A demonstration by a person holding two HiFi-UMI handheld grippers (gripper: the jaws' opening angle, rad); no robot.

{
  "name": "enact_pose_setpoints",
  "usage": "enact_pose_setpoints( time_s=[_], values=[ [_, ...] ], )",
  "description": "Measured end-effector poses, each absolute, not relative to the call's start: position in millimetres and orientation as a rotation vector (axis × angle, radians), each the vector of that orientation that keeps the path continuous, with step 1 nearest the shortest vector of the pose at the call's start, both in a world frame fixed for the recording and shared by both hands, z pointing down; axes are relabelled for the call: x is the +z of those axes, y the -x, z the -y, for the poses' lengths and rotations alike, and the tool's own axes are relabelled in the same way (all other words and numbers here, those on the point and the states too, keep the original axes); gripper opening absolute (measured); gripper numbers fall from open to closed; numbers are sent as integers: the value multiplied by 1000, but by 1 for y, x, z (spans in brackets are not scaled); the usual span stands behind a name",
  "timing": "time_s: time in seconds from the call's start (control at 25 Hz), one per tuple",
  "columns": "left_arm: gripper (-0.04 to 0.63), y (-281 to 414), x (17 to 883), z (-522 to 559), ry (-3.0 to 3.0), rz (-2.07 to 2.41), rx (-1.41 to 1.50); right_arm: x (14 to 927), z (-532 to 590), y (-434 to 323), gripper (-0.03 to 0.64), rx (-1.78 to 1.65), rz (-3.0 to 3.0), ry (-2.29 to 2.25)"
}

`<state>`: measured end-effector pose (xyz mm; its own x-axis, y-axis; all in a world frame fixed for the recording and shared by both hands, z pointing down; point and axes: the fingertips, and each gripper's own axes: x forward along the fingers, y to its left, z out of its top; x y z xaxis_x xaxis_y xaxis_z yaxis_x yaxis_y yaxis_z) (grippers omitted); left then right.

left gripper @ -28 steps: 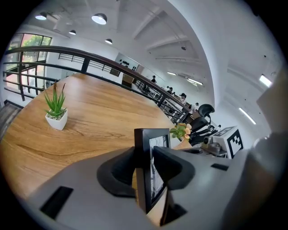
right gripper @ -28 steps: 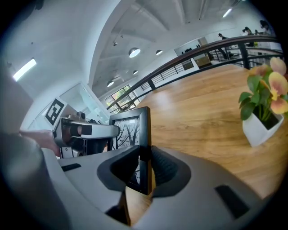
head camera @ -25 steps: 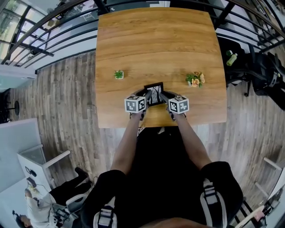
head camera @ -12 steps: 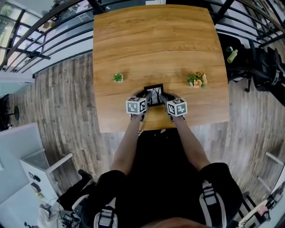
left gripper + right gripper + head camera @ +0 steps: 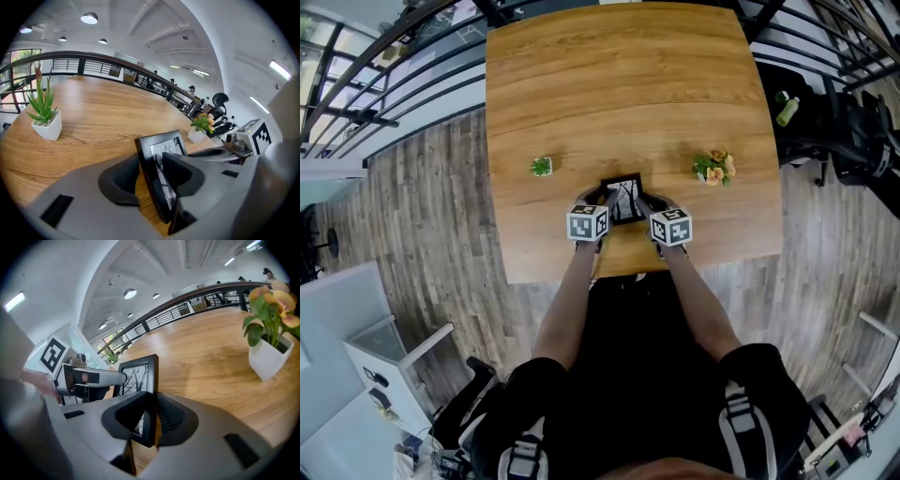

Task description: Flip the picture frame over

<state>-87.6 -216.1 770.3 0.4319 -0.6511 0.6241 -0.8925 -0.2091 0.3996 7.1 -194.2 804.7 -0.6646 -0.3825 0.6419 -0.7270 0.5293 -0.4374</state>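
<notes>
We hold the frame (image 5: 624, 198) upright, close to the middle of the table's (image 5: 619, 84) near edge, between a plant (image 5: 542, 167) and a flower pot (image 5: 712, 169). Our right gripper (image 5: 151, 416) is clamped on the frame's right side. Our left gripper's (image 5: 151, 174) jaws have just been opening: the frame's left side stands between them, with a gap at the outer pad.

A wooden table (image 5: 619, 84) carries a spiky plant (image 5: 542, 167) at 8 o'clock from its middle and a flowering plant (image 5: 712, 168) at 4 o'clock (both in white pots). A black railing (image 5: 70, 63) runs behind.
</notes>
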Motion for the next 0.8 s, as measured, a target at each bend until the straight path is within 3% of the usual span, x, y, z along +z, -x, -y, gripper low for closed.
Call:
enact_pose_setpoints(
  time_s=[0.8],
  values=[
    [180,86,799,229,-1927,1304,472,819,201,-10,89,944,2262,-967]
  ],
)
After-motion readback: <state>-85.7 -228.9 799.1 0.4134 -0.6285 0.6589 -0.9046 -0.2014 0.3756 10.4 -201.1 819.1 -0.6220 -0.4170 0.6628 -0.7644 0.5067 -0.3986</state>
